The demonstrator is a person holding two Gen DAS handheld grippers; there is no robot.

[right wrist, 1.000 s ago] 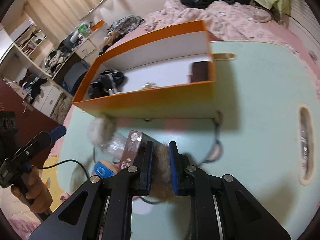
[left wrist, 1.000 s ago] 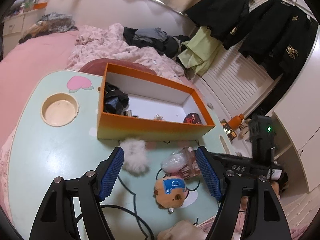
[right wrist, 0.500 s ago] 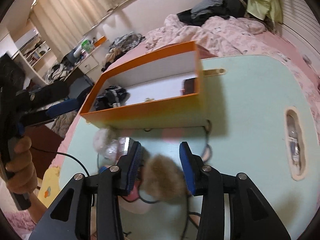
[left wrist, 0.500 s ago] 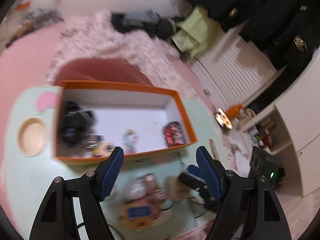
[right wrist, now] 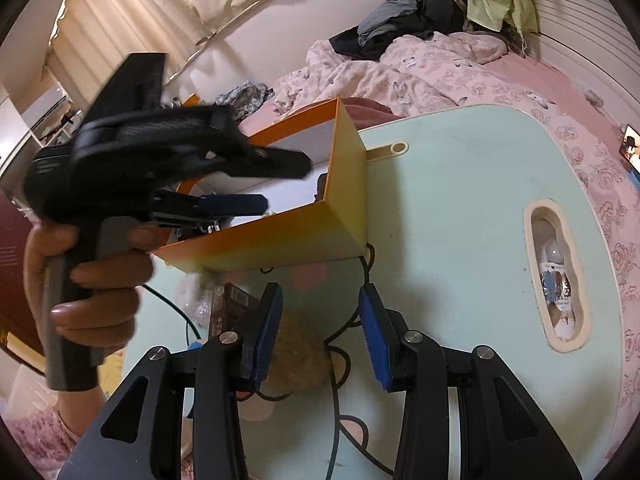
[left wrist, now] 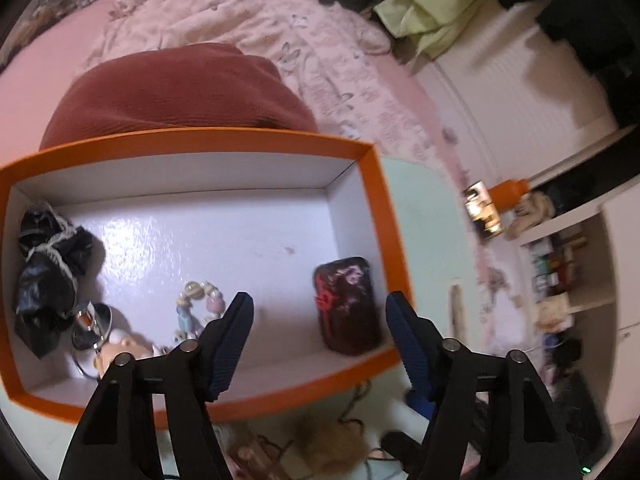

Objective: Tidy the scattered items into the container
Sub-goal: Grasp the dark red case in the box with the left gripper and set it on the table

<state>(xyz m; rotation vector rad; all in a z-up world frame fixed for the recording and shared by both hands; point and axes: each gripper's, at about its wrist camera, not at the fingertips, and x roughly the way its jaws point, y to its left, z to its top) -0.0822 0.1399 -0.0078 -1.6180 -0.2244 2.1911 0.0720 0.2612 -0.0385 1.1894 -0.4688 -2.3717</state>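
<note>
Right wrist: both claws spread, empty; left claw (right wrist: 256,184) over orange box (right wrist: 280,236).

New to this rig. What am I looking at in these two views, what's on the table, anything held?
No robot arm: a person holds a two-finger gripper in each hand, each carrying a fisheye camera looking along its fingers. The left view has the left gripper open and empty above the orange box, which holds a dark red case, black cloth and a small figurine. The right view has the right gripper open over a brown fur pompom on the mint table, with a small brown packet beside it.
</note>
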